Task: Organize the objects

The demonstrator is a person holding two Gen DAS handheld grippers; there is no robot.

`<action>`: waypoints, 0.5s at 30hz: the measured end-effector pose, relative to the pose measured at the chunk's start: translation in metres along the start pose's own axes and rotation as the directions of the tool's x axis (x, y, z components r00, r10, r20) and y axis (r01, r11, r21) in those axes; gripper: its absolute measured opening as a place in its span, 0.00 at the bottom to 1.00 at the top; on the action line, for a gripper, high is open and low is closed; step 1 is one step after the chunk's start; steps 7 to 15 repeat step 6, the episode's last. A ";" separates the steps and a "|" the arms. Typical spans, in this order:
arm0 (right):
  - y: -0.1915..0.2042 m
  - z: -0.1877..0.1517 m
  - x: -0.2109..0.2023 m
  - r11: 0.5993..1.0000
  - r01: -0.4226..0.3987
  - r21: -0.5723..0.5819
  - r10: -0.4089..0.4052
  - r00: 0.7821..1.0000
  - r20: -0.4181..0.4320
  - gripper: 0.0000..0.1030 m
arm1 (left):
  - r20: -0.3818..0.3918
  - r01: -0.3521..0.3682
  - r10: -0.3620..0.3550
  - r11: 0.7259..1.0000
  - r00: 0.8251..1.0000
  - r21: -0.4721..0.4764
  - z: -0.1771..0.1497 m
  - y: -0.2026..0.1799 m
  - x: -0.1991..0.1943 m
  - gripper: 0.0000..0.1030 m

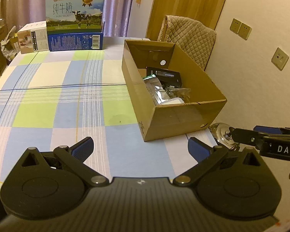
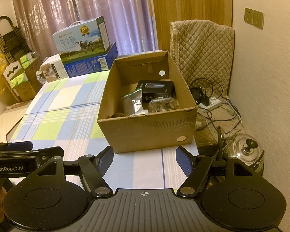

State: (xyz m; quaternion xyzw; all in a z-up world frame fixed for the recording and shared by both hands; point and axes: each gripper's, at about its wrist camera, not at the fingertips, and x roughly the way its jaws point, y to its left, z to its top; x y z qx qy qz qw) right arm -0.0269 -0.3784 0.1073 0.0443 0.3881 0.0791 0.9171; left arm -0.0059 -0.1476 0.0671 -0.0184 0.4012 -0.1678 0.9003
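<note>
Both grippers, left (image 1: 140, 147) and right (image 2: 144, 159), are gaping empty; box (image 2: 145, 133) is sitting just ahead, nearer the right.

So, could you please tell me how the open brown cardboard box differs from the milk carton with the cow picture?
The open brown cardboard box is plain, while the milk carton with the cow picture is brightly printed. The brown box is open-topped, with a black box and foil pouches inside; the milk carton is closed, with a handle on top. The brown box sits directly on the checked tablecloth; the milk carton rests on a blue box. Both are cardboard.
</note>
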 end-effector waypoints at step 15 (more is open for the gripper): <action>-0.001 -0.003 0.003 1.000 0.002 0.002 -0.002 1.000 -0.003 0.67 | 0.012 0.001 -0.001 1.000 1.000 0.000 -0.001 0.000 0.000 0.99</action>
